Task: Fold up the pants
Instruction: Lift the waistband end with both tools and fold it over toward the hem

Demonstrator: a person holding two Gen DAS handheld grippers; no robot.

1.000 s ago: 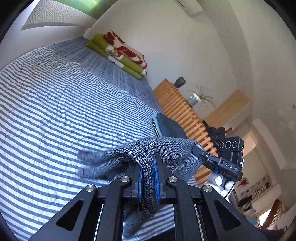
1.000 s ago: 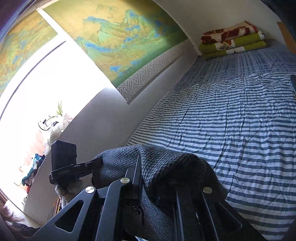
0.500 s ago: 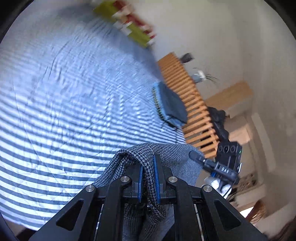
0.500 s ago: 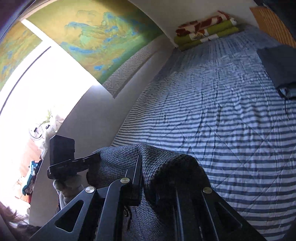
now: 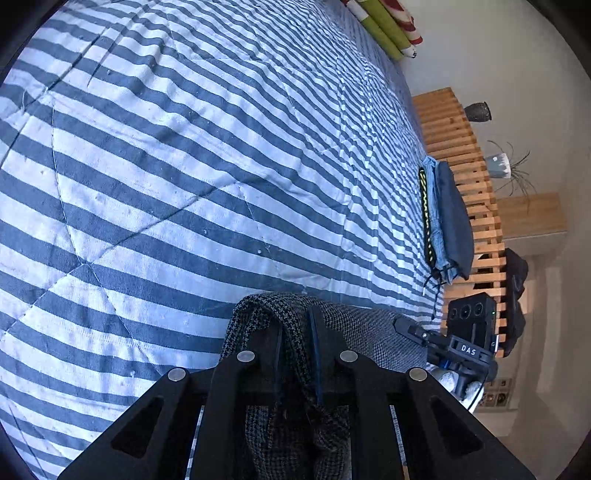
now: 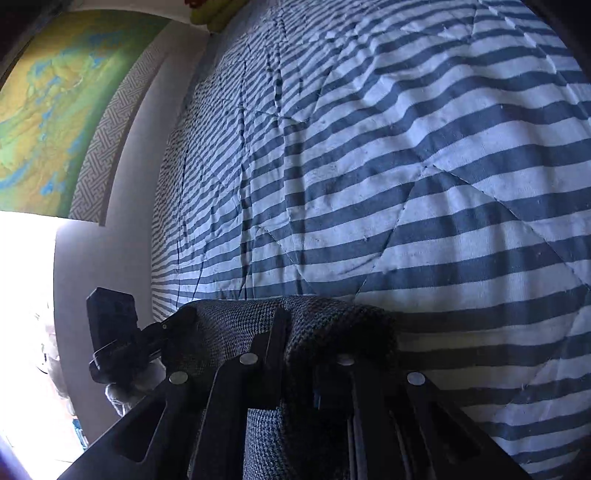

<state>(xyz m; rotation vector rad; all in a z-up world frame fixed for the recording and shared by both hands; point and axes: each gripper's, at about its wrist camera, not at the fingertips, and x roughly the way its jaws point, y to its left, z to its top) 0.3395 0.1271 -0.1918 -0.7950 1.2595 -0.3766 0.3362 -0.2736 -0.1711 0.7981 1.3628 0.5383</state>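
The grey houndstooth pants [image 5: 365, 328] hang stretched between both grippers, close above the blue-and-white striped bedspread [image 5: 184, 177]. My left gripper [image 5: 297, 325] is shut on one bunched edge of the cloth, which drapes over its fingers and down between them. In the right wrist view the same pants [image 6: 229, 328] drape over my right gripper [image 6: 314, 328], which is shut on the fabric. Each view shows the other gripper's black camera at the far end of the cloth. The rest of the pants is hidden below the frames.
A folded dark blue garment stack [image 5: 445, 218] lies at the bed's right edge beside a wooden slatted frame [image 5: 461, 155]. Green and red folded blankets [image 5: 388, 29] sit at the bed's far end. A wall with a painted mural [image 6: 55, 103] borders the left side.
Both grippers have tipped down and come much closer to the bedspread, still holding the pants; the walls and far end of the room have slid out of view.
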